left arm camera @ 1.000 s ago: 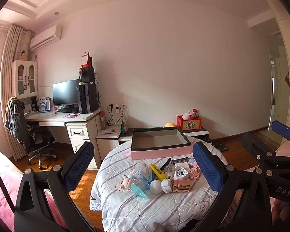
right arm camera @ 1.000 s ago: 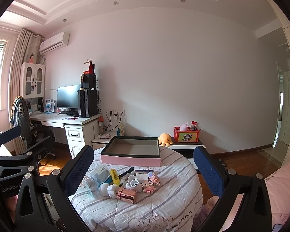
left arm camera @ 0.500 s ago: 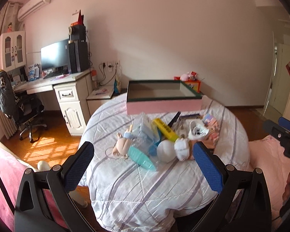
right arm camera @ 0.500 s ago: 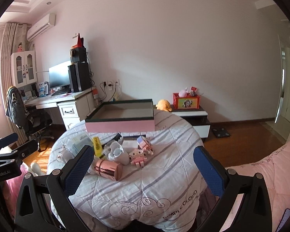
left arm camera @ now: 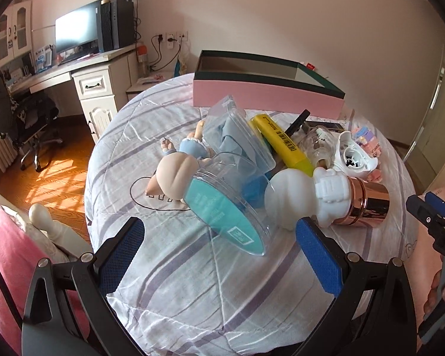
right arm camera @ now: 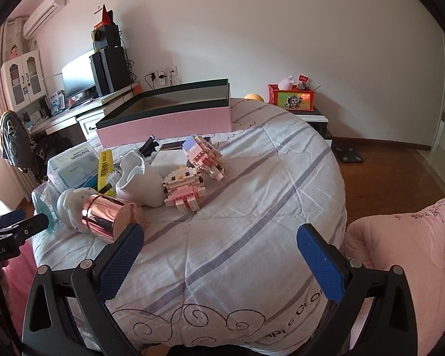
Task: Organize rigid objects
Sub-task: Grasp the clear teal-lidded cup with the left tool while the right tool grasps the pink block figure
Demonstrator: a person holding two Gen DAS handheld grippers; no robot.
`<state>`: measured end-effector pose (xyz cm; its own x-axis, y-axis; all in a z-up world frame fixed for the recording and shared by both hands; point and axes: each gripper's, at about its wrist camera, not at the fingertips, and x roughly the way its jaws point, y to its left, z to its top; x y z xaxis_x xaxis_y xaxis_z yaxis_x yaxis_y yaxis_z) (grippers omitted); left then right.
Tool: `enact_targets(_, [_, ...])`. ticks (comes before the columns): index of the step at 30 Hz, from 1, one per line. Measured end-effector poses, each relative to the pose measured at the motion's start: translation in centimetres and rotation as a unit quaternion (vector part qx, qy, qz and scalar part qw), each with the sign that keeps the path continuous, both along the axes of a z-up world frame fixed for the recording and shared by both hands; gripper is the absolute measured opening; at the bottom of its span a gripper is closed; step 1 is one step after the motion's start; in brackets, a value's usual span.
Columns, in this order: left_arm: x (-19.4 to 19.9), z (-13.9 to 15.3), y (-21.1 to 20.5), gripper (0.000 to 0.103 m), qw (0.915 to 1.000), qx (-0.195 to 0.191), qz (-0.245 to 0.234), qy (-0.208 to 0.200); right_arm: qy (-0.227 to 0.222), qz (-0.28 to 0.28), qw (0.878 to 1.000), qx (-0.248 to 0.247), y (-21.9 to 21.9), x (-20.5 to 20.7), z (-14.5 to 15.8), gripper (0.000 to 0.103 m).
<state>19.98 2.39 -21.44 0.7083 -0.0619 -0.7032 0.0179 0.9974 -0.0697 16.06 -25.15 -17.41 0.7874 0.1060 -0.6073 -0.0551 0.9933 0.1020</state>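
On the round desk (left arm camera: 169, 270), left to right:
Left hand-held gripper (left arm camera: 219, 255): fingers spread apart, holding nothing, just before the clear teal-lidded case (left arm camera: 225, 212).
Clutter: doll (left arm camera: 175, 173), yellow marker (left arm camera: 284, 145), white figure with rose-gold cap (left arm camera: 326, 200), block toys (right arm camera: 184, 190).
Pink box (right arm camera: 169, 118): behind the pile.
Right hand-held gripper (right arm camera: 219, 255): spread apart, holding nothing, over bare cloth.

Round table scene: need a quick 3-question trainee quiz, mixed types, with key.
1. True or false: the left gripper holds the teal-lidded clear jar.
2. The pink box is: A) lidded B) open and empty as far as seen C) full of toys.
3. Fill in: the white figure wears a ____-coloured metallic base.

Key: 1 false, both grippers are open; 2 B; 3 rose-gold.
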Motion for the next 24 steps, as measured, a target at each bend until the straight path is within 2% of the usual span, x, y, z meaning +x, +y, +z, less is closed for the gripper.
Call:
enact_targets(6, [2.0,-1.2,-0.3,0.103,0.9991,0.022,0.032,0.018,0.014,-0.001,1.000,0.004,-0.5,1.5,-0.9,0.103])
enact_targets(8, [2.1,-1.5,0.5,0.103,0.9995,-0.002,0.022,0.023,0.017,0.003,1.000,0.005,-0.5,2.0,-1.1,0.103])
enact_targets(12, [1.3,-1.4,2.2,0.099,0.9989,-0.045,0.010,0.006,0.018,0.013,1.000,0.004,-0.4,2.8,-1.4,0.103])
enact_targets(15, [1.2,-1.4,2.5,0.088,0.9988,-0.049,0.001,0.001,0.019,0.018,1.000,0.005,-0.2,3.3,-1.6,0.103])
enact_targets(19, [1.1,-1.4,2.6,0.062,0.9996,-0.026,0.008,-0.002,0.021,0.027,0.999,0.007,-0.1,3.9,-1.8,0.103])
enact_targets(21, [1.5,-1.5,2.7,0.059,0.9998,-0.018,0.009,-0.002,0.025,0.029,0.999,0.006,-0.1,4.2,-1.9,0.103])
enact_targets(24, [1.2,-1.4,2.6,0.050,0.9999,-0.006,0.010,-0.007,0.026,0.032,0.999,0.006,-0.2,4.7,-2.1,0.103])
